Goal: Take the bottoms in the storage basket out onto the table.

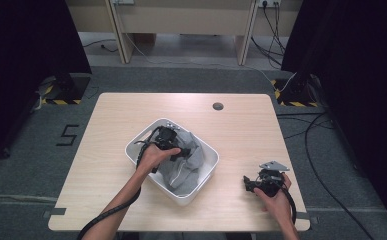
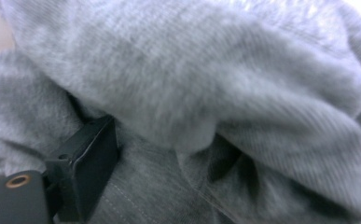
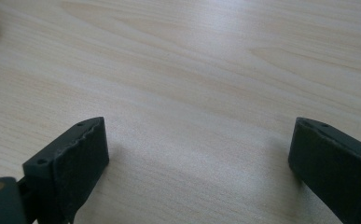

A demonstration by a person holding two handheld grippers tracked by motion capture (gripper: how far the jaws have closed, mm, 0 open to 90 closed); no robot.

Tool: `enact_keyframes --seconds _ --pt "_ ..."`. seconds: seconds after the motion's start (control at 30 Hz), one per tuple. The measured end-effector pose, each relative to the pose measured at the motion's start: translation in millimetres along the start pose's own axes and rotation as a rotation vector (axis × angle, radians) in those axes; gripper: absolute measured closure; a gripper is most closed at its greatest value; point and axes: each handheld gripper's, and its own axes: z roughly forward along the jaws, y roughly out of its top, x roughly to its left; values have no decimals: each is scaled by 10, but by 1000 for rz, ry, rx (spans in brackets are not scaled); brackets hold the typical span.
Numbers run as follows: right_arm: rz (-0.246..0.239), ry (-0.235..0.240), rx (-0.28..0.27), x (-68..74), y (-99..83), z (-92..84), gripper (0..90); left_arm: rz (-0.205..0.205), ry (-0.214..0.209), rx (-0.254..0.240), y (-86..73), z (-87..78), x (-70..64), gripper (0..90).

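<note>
Left gripper [image 1: 183, 151]: down inside the white bin [image 1: 140, 144], pushed into the grey garment [image 1: 188, 162]; in the left gripper view one black jaw shows at lower left with cloth folded over and around it, the other jaw hidden by the fabric, so I cannot tell if the jaws pinch the cloth or stand spread.
Right gripper [image 1: 247, 182]: low over the bare surface [image 1: 241, 125] at near right, well apart from the bin; in the right gripper view its jaws are spread wide with only wood grain between them.
Grey garment: bunched up in the bin, filling its right and near part, a light seam along one fold.
White bin: sits turned at an angle at the middle of the surface.
</note>
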Motion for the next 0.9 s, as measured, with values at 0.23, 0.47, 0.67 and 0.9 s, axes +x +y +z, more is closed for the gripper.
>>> enact_keyframes --seconds 0.23,0.47,0.67,0.9 --pt "0 0 -2 0 -1 2 57 38 22 5 -73 74 -9 140" --pt "0 0 -2 0 -1 1 57 57 53 -5 -140 68 -50 240" --pt "0 0 -2 0 -1 2 56 58 58 30 -113 49 -57 374" --pt "1 0 -2 1 0 2 56 70 84 15 -113 24 -94 560"
